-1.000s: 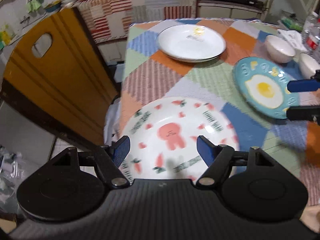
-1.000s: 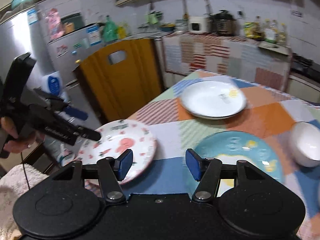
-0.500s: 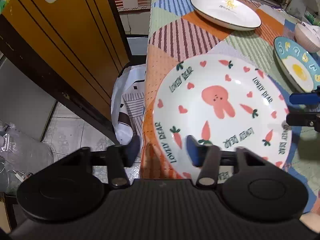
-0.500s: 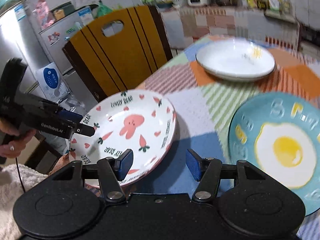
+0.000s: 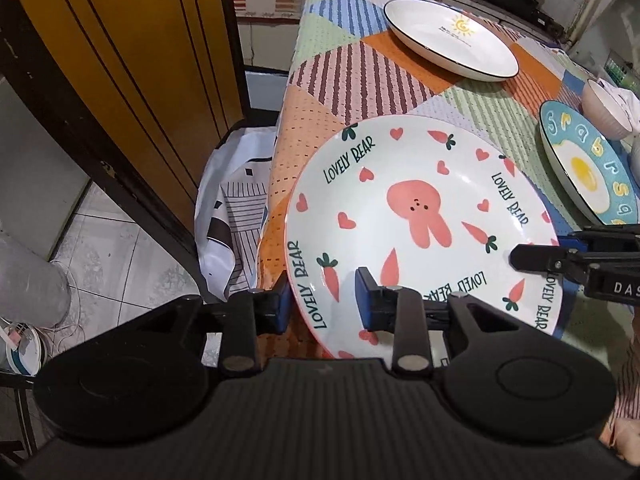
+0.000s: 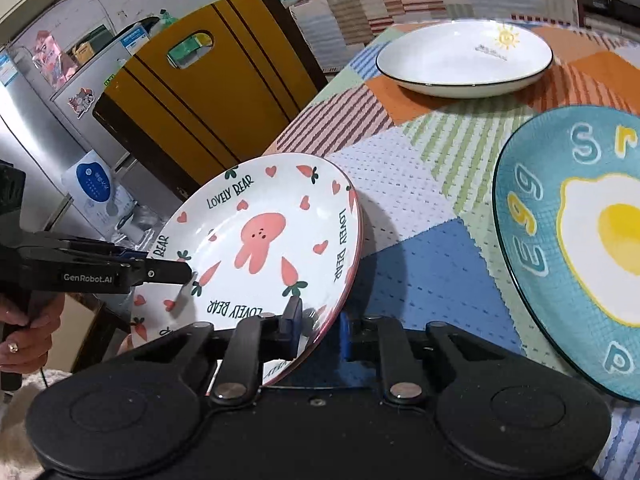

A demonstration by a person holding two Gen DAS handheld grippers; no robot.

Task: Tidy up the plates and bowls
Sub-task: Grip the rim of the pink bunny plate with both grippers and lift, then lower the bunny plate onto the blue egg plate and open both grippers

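Chair (image 5: 132,60): yellow-brown, it stands at the left of the table.
My left gripper (image 5: 322,300): its two blue pads pinch the near-left rim of the rabbit plate (image 5: 416,216).
Rabbit plate: tilted at the table edge, near side raised.
My right gripper (image 6: 318,330): it pinches the plate's right rim.
White plate (image 6: 464,58): far on the tablecloth (image 6: 404,184).
Egg plate (image 6: 576,240): flat, at the right.

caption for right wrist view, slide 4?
Both grippers, right gripper and left gripper, straddle the bunny plate's rim beside the egg plate.
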